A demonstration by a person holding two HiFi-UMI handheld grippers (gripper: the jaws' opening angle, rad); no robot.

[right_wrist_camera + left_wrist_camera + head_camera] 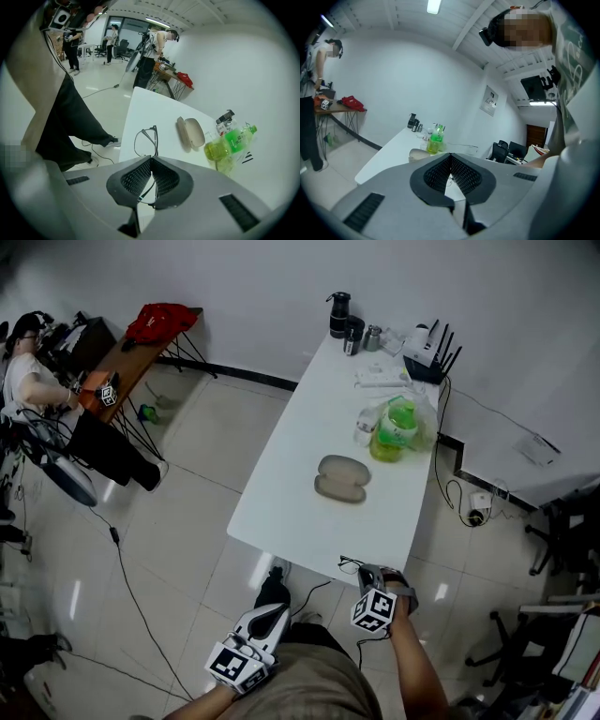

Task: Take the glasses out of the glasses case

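At the table (154, 105) edge, right tongs (151, 161) clench the glasses (146, 138), open glasses case (193, 132) well beyond; left tongs (451, 159) clenched, empty.

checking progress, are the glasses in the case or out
Out: the right gripper holds the glasses at the near edge of the table, apart from the open glasses case.

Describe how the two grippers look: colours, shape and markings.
Both the left gripper and the right gripper have broad light grey bodies with black textured pads shaped like a V. Each carries a white cube with black square markers.
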